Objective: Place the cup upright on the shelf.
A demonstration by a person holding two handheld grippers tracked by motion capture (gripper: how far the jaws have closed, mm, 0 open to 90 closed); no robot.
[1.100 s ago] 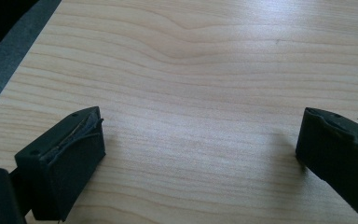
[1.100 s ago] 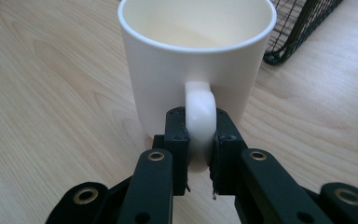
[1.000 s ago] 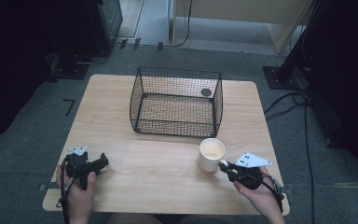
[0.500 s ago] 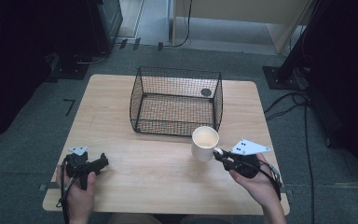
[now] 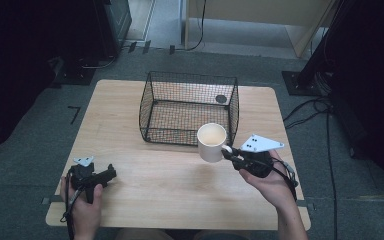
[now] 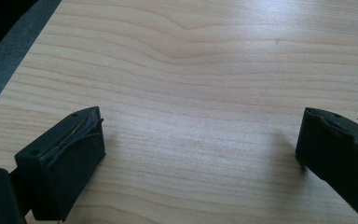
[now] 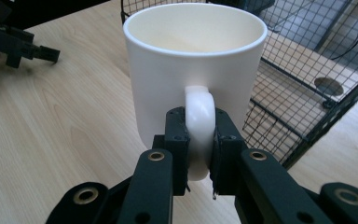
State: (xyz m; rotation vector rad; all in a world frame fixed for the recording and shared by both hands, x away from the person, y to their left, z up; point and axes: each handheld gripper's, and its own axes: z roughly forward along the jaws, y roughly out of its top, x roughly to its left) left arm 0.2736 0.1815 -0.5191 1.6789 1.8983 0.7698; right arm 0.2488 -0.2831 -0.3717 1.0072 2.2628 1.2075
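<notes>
The right tongs (image 5: 228, 151) were closed on the handle of a white ceramic mug (image 5: 212, 142), one jaw on each side of the handle, as the right gripper view showed clearly (image 7: 199, 140). The mug (image 7: 193, 70) was upright, its opening facing up, and it was lifted above the light wooden table (image 5: 170, 195), just in front of the black wire mesh basket (image 5: 189, 108). The right hand (image 5: 270, 182) came in from the bottom edge, with the forearm pointing forward and to the left, and the palm was under the gripper body.

The left tongs (image 5: 109, 173) were open, the two black jaws standing well apart over bare wood in the left gripper view (image 6: 200, 144). The left hand (image 5: 86, 207) held its gripper low at the near left corner of the table, with the jaws pointing to the right. A small dark round thing (image 5: 221, 99) lay in the far right corner of the basket.
</notes>
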